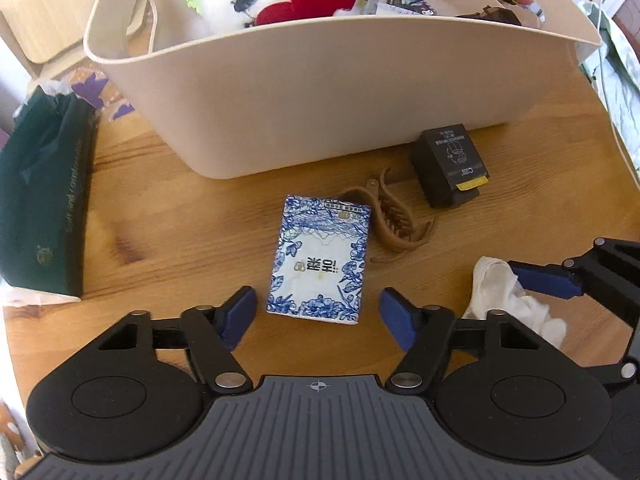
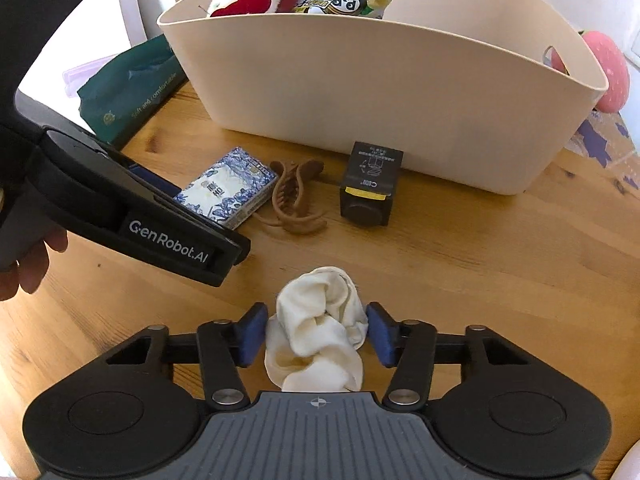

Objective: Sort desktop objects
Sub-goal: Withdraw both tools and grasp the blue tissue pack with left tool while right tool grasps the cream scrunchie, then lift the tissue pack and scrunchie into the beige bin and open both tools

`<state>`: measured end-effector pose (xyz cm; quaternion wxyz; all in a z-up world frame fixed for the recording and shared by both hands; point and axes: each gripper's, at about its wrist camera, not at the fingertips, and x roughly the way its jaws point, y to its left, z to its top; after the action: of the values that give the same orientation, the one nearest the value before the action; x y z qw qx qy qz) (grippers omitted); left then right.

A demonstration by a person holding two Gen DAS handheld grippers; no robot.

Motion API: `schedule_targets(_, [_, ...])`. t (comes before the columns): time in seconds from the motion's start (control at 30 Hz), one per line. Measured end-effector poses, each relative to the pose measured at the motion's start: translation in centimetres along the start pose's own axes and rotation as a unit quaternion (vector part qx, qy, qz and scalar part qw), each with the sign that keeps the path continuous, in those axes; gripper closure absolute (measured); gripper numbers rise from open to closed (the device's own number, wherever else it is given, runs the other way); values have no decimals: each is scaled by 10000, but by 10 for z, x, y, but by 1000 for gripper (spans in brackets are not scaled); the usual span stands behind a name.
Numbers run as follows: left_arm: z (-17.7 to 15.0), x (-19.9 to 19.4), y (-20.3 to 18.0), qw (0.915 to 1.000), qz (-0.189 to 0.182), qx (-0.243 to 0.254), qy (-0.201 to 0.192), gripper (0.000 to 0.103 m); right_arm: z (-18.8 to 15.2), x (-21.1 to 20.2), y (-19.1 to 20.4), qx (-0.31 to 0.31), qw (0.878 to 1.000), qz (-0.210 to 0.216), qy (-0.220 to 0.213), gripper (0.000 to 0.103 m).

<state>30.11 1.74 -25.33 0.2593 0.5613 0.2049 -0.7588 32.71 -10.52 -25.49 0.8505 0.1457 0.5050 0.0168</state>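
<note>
The left tongs (image 1: 318,318) and right tongs (image 2: 316,334) were matte black, with blue rubber pads (image 2: 253,334) on angular linkage arms pinned by silver rivets. Each had a ribbed grey base plate with a small crosshair mark. White "GenRobot.AI" lettering ran along one body. Bare fingers (image 2: 24,264) showed beside it.

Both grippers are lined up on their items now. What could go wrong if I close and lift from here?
The blue-and-white pack touches the brown hair claw, so the left gripper may drag the claw along. The crumpled white cloth is soft and may slip from the right gripper. The grippers sit close together and could collide.
</note>
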Motion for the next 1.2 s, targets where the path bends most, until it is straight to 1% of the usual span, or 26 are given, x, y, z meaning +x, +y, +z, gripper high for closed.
schedule_targets(0.03, [0,-1,-1,10000,37,58,-28,47,0,2,-1,-2,10000,-14,0,60])
schedule_targets(0.07, [0,-1,0,9999,24,86,-61,54,-1,2,-2,8,10000,-28,0,65])
schedule_targets(0.1, [0,-2,0,9999,2,101,-70,54,-2,2,-3,27,10000,-46,3,70])
schedule_targets(0.17, [-1,-2,1,9998,-57,197,-86,54,-3,1,-5,55,10000,-74,9,74])
schedule_targets(0.3, [-3,-3,-1,9996,-65,270,-114,55,-9,-2,-6,102,9999,-90,37,81])
schedule_targets(0.4, [-6,-4,-2,9995,-125,274,-105,55,-14,-5,-8,177,9998,-100,47,84])
schedule_targets(0.47, [-8,-6,-2,9989,-225,403,-103,55,-17,-9,-10,249,9996,-107,40,85])
schedule_targets(0.8, [-23,-31,12,9985,-285,378,-279,55,-24,-31,-23,480,9988,-90,-99,86])
schedule_targets(1.0, [-33,-56,25,9985,-275,194,-434,55,-27,-49,-31,646,9978,-46,-144,86])
schedule_targets(1.2, [-39,-81,36,9978,-239,96,-611,55,-28,-75,-44,757,9966,-28,-316,86])
